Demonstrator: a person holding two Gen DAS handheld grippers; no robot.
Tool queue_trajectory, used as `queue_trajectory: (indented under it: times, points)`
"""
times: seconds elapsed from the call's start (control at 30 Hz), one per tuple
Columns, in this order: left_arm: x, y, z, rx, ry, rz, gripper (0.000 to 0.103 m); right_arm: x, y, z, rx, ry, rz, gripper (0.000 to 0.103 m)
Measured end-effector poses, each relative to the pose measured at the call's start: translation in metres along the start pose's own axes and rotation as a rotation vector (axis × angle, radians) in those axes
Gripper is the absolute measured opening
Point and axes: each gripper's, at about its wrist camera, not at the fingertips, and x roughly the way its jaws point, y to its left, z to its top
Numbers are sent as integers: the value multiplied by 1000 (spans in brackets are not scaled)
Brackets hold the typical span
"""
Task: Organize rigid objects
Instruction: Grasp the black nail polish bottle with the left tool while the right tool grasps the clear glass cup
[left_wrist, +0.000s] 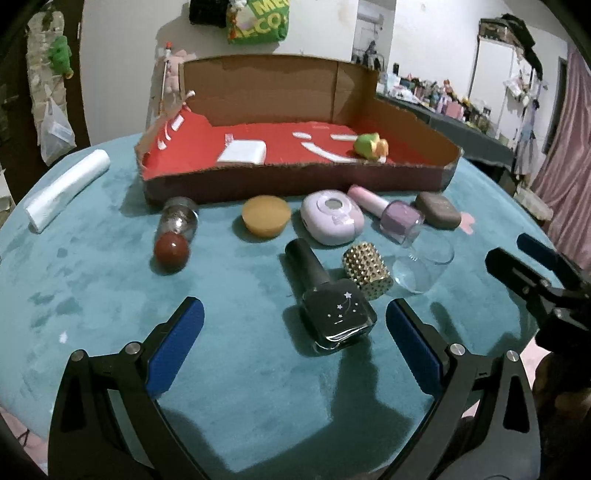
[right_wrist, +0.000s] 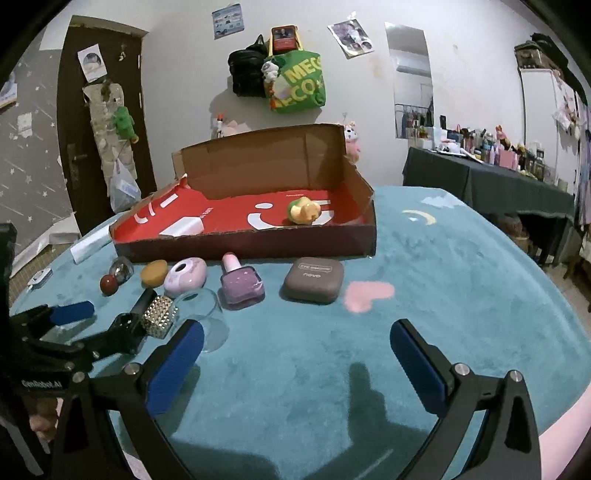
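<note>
A cardboard box with a red floor (left_wrist: 295, 184) (right_wrist: 243, 245) stands at the back of the teal table; a green-yellow toy (left_wrist: 370, 146) (right_wrist: 303, 209) and a white card (left_wrist: 242, 151) lie in it. In front lie a black nail polish bottle (left_wrist: 328, 299), a gold studded cap (left_wrist: 365, 269), a clear glass (left_wrist: 424, 266) (right_wrist: 201, 310), a lilac polish bottle (left_wrist: 388, 212) (right_wrist: 240, 282), a brown compact (left_wrist: 437, 209) (right_wrist: 314, 280), a lilac case (left_wrist: 330, 216), an orange tub (left_wrist: 266, 219), a red ball (left_wrist: 171, 251) and a glitter jar (left_wrist: 179, 218). My left gripper (left_wrist: 295, 343) is open, its tips astride the black bottle. My right gripper (right_wrist: 297, 362) is open and empty over bare cloth.
A rolled white plastic bag (left_wrist: 66, 190) lies at the table's left. The right gripper also shows at the right edge of the left wrist view (left_wrist: 532, 266). A dark side table (right_wrist: 487, 181) with many small items stands at the far right. Bags hang on the wall (right_wrist: 280, 74).
</note>
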Motion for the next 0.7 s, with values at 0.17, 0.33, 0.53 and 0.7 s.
queue_trajectory:
  times: [0.17, 0.33, 0.53, 0.7]
  points:
    - [9, 5, -1, 30, 36, 15, 102, 5, 8, 0, -12, 10, 25, 103]
    - [6, 23, -1, 33, 33, 76, 102, 13, 20, 2, -32, 33, 74, 103]
    - [7, 34, 4, 25, 45, 86, 100, 29, 39, 2, -93, 76, 99, 103]
    - [13, 28, 9, 59, 46, 74, 87, 39, 48, 3, -138, 99, 89, 96]
